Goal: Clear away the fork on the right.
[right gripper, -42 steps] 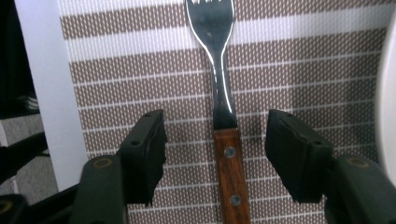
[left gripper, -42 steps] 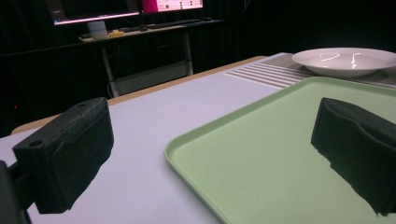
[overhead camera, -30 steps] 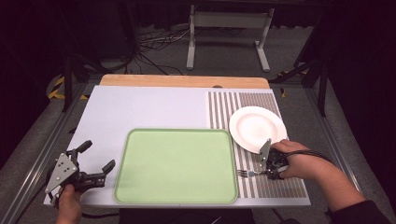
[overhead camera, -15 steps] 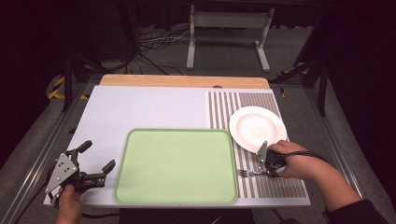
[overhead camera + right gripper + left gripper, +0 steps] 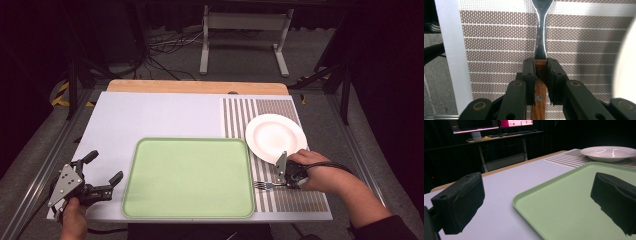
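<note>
Left gripper (image 5: 102, 172): jaws apart, nothing between them, at the tabletop's (image 5: 165, 117) near-left corner, just beside the green tray (image 5: 190, 177). Fork (image 5: 264, 185): lying on the striped mat (image 5: 260, 112), right of the tray. Right gripper (image 5: 281, 172): jaws just closed, clamped on its wooden handle. White plate (image 5: 275, 136): beyond, close by.

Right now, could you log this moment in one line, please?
right gripper: closing, shut on fork | left gripper: open, idle
</note>
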A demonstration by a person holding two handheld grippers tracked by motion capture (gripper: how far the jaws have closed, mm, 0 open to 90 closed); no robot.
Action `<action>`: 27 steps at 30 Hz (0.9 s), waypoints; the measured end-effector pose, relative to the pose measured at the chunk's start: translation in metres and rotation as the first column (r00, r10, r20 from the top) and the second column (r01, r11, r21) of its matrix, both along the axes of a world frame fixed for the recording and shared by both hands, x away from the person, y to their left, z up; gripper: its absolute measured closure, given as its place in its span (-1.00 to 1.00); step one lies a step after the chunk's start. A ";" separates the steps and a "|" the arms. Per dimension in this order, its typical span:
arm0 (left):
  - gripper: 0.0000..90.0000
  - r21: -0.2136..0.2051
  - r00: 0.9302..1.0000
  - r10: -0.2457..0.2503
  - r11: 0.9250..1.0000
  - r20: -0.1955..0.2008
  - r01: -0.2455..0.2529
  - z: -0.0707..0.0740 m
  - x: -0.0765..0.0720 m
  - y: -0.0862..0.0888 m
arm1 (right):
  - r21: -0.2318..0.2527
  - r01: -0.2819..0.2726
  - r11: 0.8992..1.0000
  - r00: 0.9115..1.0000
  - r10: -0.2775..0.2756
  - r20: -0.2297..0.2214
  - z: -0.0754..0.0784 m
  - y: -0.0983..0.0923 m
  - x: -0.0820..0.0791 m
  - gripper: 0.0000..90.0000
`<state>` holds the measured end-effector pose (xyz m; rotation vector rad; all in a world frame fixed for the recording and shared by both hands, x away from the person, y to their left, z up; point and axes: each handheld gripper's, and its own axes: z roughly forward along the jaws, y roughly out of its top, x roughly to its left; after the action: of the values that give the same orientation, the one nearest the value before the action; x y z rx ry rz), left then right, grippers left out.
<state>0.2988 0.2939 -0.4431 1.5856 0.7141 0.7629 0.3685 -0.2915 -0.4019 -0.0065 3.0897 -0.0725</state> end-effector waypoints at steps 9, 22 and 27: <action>-1.00 0.007 1.000 -0.004 1.000 -0.001 0.004 0.000 0.000 0.000 | 0.015 0.009 1.000 0.999 -0.010 0.047 0.022 0.001 0.000 0.74; -1.00 0.006 1.000 0.000 1.000 -0.002 0.000 0.000 0.000 0.000 | 0.064 0.002 0.998 0.994 -0.009 0.111 0.045 0.007 0.003 0.74; -1.00 0.006 1.000 -0.001 1.000 -0.002 0.001 0.000 0.000 0.000 | 0.079 -0.015 0.997 0.990 0.003 0.138 0.051 0.018 0.006 0.74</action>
<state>0.2991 0.2937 -0.4436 1.5925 0.7137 0.7637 0.3746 -0.2733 -0.3514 -0.0117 2.9517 0.0494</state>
